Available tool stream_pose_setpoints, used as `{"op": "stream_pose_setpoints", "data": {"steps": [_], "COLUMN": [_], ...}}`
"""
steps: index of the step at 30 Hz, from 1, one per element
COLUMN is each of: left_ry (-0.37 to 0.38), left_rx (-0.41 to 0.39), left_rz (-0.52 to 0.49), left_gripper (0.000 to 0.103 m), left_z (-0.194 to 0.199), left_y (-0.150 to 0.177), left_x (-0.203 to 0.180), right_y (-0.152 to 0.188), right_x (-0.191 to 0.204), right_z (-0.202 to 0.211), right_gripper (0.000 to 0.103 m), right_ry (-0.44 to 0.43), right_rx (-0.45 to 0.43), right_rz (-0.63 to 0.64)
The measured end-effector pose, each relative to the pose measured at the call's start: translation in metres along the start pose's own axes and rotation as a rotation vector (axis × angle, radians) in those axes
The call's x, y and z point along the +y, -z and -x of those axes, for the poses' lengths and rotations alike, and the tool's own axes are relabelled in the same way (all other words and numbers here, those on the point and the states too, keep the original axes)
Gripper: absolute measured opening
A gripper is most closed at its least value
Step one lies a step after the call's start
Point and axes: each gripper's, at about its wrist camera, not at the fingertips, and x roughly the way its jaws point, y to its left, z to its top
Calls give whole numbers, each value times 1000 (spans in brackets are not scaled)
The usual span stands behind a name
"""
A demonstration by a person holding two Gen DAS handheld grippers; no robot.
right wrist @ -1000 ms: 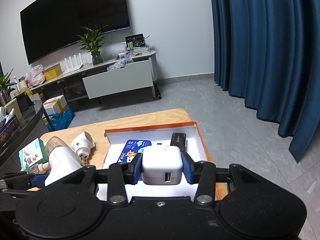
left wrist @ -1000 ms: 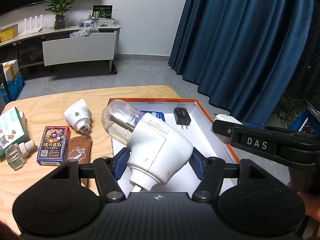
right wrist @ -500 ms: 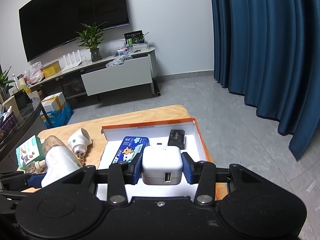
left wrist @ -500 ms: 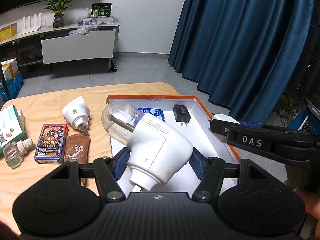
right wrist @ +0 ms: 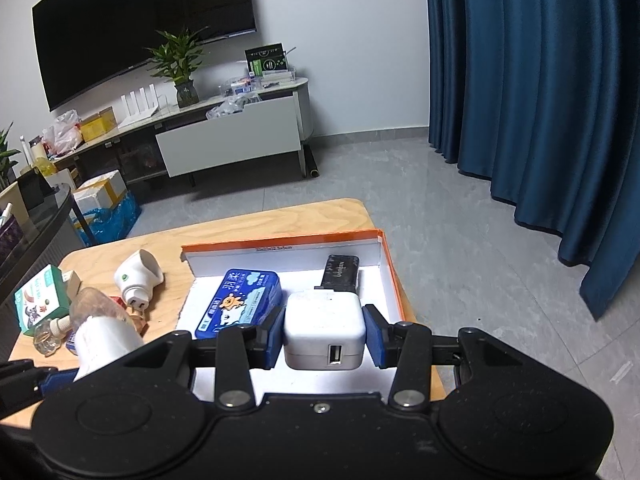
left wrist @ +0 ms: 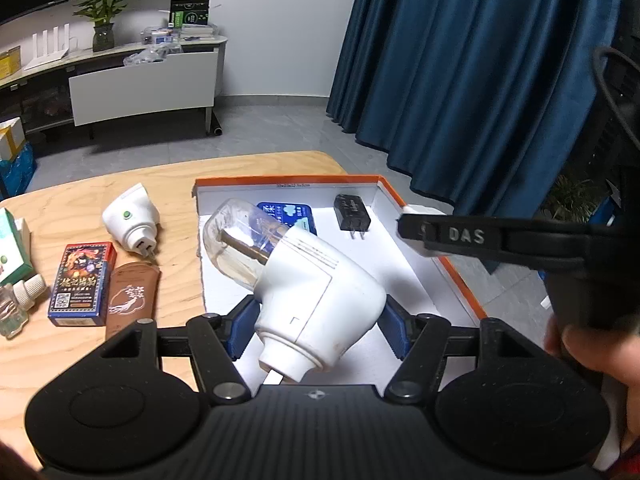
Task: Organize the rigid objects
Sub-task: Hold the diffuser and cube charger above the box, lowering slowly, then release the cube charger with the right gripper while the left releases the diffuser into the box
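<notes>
**Over the orange box: both tongs loaded**

Above the orange-rimmed box (right wrist: 387,256) on the bench (left wrist: 168,184): left tongs (left wrist: 316,322) clamp a white plug-in vaporizer (left wrist: 320,292), clear bottle tilted up-left. Right tongs (right wrist: 325,338) pinch a white USB charger (right wrist: 324,320), just beside blue tin (right wrist: 240,300) & black adapter (right wrist: 340,272) lying inside.

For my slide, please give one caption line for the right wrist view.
Right gripper holds a white USB charger above the orange-rimmed box containing a blue tin and black adapter.
</notes>
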Motion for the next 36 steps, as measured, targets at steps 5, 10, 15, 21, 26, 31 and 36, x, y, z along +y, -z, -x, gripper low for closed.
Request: {"op": "stream_pose_setpoints", "data": {"steps": [5,10,15,21,26,31,36], "left_ry": [10,12,10,29,60,62,36], "left_rx": [7,18,28,45,60,78,38], "left_rz": [-13,-19,-21,-30,-65,-82,-71], "left_gripper": [66,66,66,66,66,69,83], "left_z": [-8,-16,-23,-34,-48,-62,-45], "left_y": [-1,-1,-2,-2,1,2,2], "left_x": [-4,-5,-4,-10,-24,-33,-25], "right_y": [-2,-6,-11,-13,-11,-7,-3], "right_x": [-2,-2,-8,-22,-30,-32,-31], "right_z": [-13,-31,-39,-19,5,21,31], "right_gripper": [52,52,61,66,68,71,78], "right_ry": [-6,-1,4,23,51,77,86], "right_rx": [25,48,20,-29,-64,-82,-89], "right_rz": [13,18,3,-25,-36,-30,-38]}}
